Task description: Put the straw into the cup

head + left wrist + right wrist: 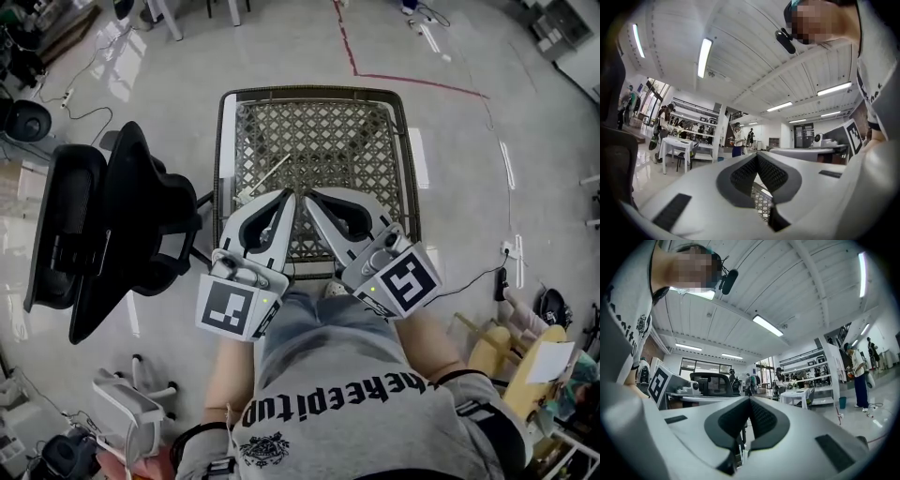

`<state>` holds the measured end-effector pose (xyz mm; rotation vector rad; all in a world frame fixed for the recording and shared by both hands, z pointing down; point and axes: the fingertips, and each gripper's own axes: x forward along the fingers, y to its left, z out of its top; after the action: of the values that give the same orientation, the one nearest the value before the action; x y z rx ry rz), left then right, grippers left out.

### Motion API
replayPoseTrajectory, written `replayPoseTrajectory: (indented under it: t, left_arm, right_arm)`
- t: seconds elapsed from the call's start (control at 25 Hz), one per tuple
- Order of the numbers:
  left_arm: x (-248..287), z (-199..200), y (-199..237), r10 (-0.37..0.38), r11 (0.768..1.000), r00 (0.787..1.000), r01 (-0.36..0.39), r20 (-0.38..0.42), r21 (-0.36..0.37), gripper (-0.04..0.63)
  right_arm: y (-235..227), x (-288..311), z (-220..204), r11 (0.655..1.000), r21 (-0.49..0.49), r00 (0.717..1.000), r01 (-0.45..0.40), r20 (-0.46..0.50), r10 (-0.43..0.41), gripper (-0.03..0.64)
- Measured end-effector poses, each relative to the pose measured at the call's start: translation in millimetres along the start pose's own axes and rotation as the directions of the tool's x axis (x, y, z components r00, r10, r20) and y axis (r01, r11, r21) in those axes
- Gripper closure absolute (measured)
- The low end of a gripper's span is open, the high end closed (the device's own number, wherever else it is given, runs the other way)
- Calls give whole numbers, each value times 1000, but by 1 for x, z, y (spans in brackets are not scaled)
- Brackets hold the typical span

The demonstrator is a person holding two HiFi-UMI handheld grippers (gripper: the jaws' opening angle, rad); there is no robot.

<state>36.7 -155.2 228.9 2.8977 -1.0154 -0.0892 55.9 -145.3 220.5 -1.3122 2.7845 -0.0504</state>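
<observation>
**Both grippers shut, straw flat on the mesh**

Left gripper [287, 197] and right gripper [310, 198] hover side by side over the mesh table [225, 141], each with its jaws pressed together on nothing. The straw [264, 176] is thin, white and straight. It lies slanted on the lattice at eleven o'clock from the left gripper, just beside it.

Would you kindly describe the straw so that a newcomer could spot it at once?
Start at the dark-framed table with the woven lattice top, right of the black office chair. On its left half, beyond the left gripper, lies a thin white straw, a pale slanted line against the openwork.
</observation>
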Motion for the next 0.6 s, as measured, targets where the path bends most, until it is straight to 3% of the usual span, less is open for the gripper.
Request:
replayPoseTrajectory:
  t: [0.4,0.6]
  left_arm:
    - [4,1,-10,-31,999,998,32,-60,23,571]
    - [4,12,-8,-15,999,1000,15,-11,28,571]
  right_arm:
    - [-5,-1,9,1000,-11,1000,0,13,1,620]
    - [-5,0,13,1000,-18,1000,-9,18,9,620]
